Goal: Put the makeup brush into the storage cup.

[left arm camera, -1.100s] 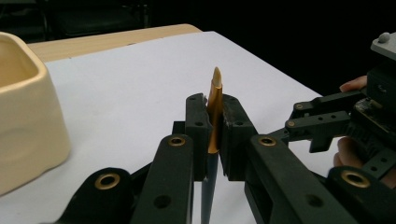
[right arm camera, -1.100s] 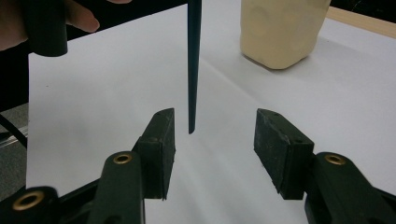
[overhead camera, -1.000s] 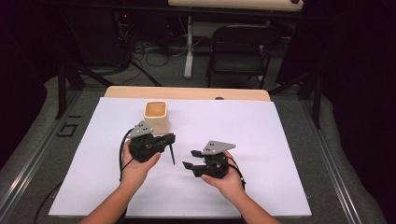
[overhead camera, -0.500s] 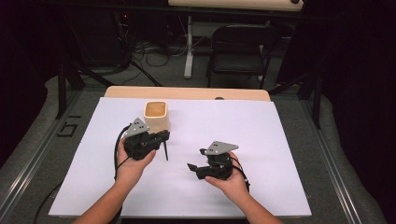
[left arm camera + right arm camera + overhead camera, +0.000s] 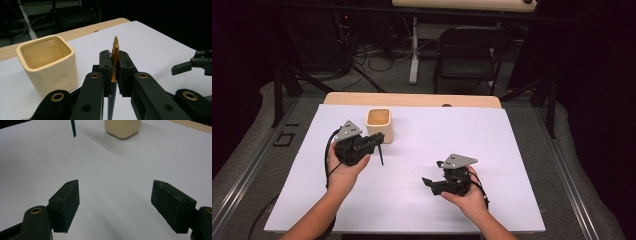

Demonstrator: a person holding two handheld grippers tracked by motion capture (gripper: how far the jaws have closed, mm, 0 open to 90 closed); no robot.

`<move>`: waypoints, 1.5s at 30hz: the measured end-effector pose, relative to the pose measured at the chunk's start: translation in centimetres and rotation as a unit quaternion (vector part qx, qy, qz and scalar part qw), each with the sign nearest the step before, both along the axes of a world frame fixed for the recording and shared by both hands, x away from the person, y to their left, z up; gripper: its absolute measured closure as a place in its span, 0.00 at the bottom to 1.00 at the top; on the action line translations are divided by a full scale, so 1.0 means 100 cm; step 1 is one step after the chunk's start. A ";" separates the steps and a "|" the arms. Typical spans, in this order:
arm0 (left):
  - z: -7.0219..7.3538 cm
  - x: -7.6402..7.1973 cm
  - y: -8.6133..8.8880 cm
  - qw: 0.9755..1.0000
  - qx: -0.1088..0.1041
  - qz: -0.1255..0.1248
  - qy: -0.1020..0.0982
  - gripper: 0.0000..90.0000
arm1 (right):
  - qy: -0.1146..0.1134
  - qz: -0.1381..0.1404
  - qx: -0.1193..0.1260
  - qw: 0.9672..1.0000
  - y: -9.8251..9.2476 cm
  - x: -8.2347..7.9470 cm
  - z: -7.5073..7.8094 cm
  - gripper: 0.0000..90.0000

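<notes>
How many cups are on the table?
1. The cream square cup stands on the white sheet near the table's far edge, just beyond the left gripper, which holds a pen.

You're working over a white sheet [image 5: 512, 150] that covers nearly the whole light wooden table [image 5: 412, 99]; bare wood shows only as a strip along the far edge. Beyond that edge, a black folding metal chair [image 5: 467, 55] stands on grey carpet, beside a pale upright stand leg [image 5: 414, 50]. Loose black cables [image 5: 372, 60] lie on the floor off the far left corner.
</notes>
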State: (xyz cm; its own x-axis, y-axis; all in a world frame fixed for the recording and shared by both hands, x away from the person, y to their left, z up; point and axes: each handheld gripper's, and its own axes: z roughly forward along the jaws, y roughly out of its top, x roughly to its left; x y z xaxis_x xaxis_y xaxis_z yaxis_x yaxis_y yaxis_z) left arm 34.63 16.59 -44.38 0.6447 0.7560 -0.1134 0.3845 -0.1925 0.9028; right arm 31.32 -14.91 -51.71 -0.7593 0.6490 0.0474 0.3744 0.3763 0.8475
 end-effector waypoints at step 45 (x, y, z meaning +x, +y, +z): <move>0.038 0.028 0.018 0.999 -0.012 0.043 -0.026 0.93 | 0.011 -0.022 0.027 0.999 -0.043 -0.016 -0.008 0.15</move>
